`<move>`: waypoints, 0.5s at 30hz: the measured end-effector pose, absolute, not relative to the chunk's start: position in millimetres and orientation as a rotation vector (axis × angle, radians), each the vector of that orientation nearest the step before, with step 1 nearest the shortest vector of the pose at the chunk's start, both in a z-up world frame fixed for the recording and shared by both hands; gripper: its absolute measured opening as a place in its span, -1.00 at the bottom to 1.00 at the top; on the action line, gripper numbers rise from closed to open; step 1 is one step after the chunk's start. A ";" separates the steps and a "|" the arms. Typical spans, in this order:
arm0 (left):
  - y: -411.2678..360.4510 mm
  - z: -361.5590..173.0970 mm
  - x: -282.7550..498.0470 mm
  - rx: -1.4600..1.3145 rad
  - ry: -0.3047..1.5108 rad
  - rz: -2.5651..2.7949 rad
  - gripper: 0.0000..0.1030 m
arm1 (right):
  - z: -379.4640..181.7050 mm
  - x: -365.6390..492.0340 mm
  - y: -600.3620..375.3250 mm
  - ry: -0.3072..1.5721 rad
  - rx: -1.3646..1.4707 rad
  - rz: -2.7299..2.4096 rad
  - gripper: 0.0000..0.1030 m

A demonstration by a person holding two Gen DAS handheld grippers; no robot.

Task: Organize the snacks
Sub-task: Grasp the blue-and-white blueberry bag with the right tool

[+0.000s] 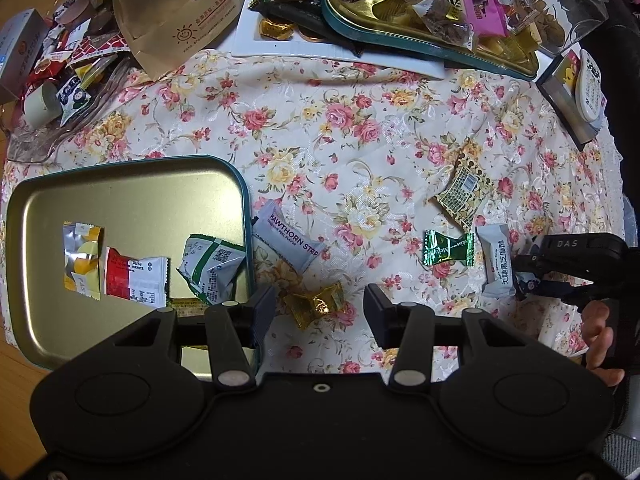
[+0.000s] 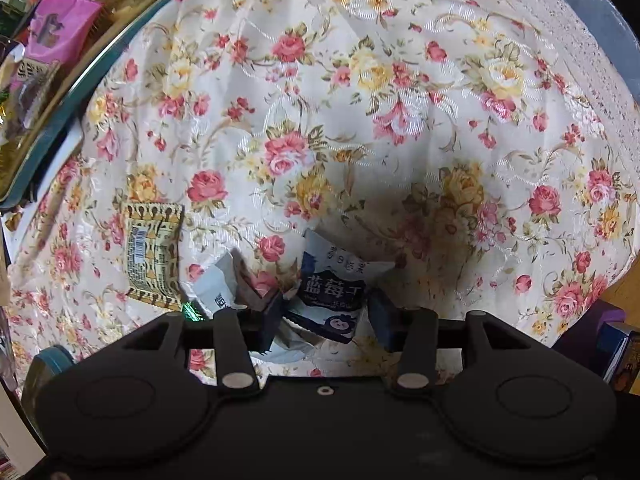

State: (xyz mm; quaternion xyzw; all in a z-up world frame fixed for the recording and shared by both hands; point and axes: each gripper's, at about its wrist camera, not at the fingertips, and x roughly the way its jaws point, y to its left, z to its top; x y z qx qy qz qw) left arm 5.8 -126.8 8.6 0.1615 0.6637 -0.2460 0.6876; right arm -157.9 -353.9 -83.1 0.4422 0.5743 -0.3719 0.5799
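My left gripper (image 1: 320, 312) hangs open over the flowered cloth, a gold-wrapped candy (image 1: 316, 304) lying just under the gap. Left of it, a gold tin tray (image 1: 120, 192) with a teal rim holds a yellow-silver packet (image 1: 82, 260), a red-white packet (image 1: 136, 282) and a green-white packet (image 1: 212, 268). My right gripper (image 2: 326, 314) is low over the cloth with a dark blue blueberry packet (image 2: 332, 292) between its fingers. The pads stand close beside the packet, which lies on the cloth. The left wrist view shows the right gripper (image 1: 528, 276) at the right edge.
Loose on the cloth are a hawthorn strip packet (image 1: 290, 242), a green candy (image 1: 448, 248), a white packet (image 1: 498, 260) and a beige patterned packet (image 1: 466, 188). A full candy tin (image 1: 400, 46), paper bag (image 1: 180, 12) and clear jar (image 1: 572, 8) crowd the far side.
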 end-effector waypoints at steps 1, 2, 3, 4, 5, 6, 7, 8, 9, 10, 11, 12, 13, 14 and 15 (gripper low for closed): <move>-126.8 8.7 5.9 0.362 1.485 -0.551 0.05 | -85.2 -156.4 -352.7 1.347 1.031 -0.866 -0.10; -126.7 8.5 5.9 0.362 1.485 -0.551 0.05 | -87.1 -155.0 -351.2 1.352 1.023 -0.862 -0.15; -126.7 8.4 5.8 0.363 1.487 -0.552 0.05 | -88.2 -154.0 -349.8 1.357 1.013 -0.857 -0.16; -126.7 8.2 5.7 0.363 1.488 -0.553 0.05 | -89.1 -153.3 -348.4 1.362 1.001 -0.856 -0.16; -126.6 8.0 5.5 0.363 1.488 -0.554 0.05 | -89.4 -152.8 -346.6 1.364 0.989 -0.857 -0.16; -126.6 7.9 5.5 0.364 1.489 -0.554 0.05 | -89.6 -152.0 -345.3 1.365 0.980 -0.857 -0.17; -126.7 7.8 5.5 0.364 1.488 -0.553 0.05 | -89.4 -151.5 -344.6 1.364 0.974 -0.856 -0.18; -126.5 7.6 5.7 0.364 1.488 -0.552 0.05 | -89.3 -151.1 -344.0 1.364 0.970 -0.855 -0.19; -126.4 7.4 6.0 0.364 1.489 -0.551 0.05 | -89.6 -150.7 -342.8 1.362 0.965 -0.855 -0.20; -126.2 7.2 6.4 0.363 1.490 -0.549 0.05 | -89.1 -150.6 -342.4 1.361 0.961 -0.856 -0.22; -126.0 7.1 6.8 0.360 1.491 -0.548 0.05 | -88.9 -148.1 -339.5 1.359 0.952 -0.861 -0.23; -126.0 7.1 7.2 0.358 1.491 -0.548 0.05 | -87.0 -147.4 -338.5 1.355 0.940 -0.865 -0.24; -126.0 6.9 7.7 0.357 1.492 -0.547 0.05 | -85.3 -146.9 -337.4 1.351 0.929 -0.868 -0.25; -126.2 6.7 7.9 0.357 1.492 -0.545 0.05 | -82.5 -146.0 -336.0 1.346 0.914 -0.871 -0.26; -126.5 6.5 8.0 0.358 1.492 -0.542 0.05 | -79.4 -146.0 -334.6 1.340 0.903 -0.874 -0.26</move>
